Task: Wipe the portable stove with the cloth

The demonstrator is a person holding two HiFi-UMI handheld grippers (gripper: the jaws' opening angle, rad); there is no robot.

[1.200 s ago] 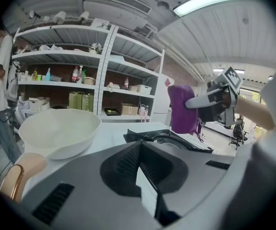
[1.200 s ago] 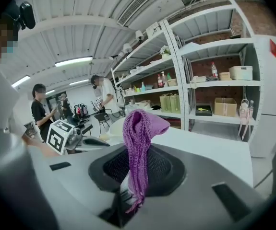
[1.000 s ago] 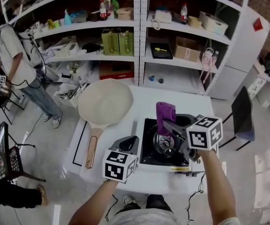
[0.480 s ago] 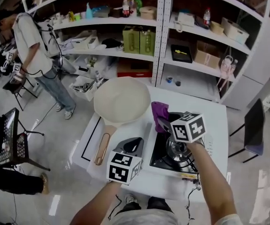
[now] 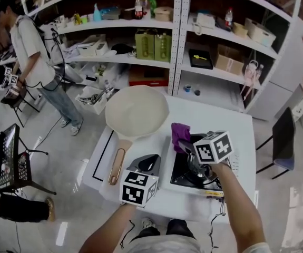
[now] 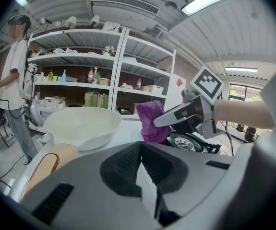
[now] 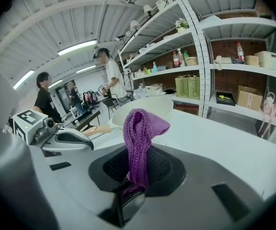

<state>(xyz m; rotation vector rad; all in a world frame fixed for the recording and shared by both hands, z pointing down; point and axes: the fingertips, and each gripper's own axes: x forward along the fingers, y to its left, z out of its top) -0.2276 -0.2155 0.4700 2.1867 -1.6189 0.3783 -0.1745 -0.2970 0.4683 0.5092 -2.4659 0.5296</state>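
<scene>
Purple cloth is clamped in my right gripper, jaws pinched hard on its lower end, and the rest stands up in a loose fold above them. The right gripper view confirms the grip: knit fabric runs straight down into the pads.

Change over the last second: the cloth was over the burner in the middle of the portable stove. Now it sits at the stove's far-left corner, just beside the white pan. That's a sweep across the top, centre to edge. The head camera also shifted, so part of the apparent move is mine.

Can't tell from any view whether the cloth is touching the stove surface or riding just above it. The free end points up, not down, so I judge contact is poor at best, and mostly gripper rather than fabric.

My left gripper hasn't moved. It's parked on the table just off the stove's left edge, jaws together, nothing between them.

Status: wiping is under way but far from done. The near and right parts of the stove top aren't covered yet.

Next I'd tip the right gripper so the cloth faces down, then work back across.

Risk: the pan is close on the left, so an overshoot nudges it.
</scene>
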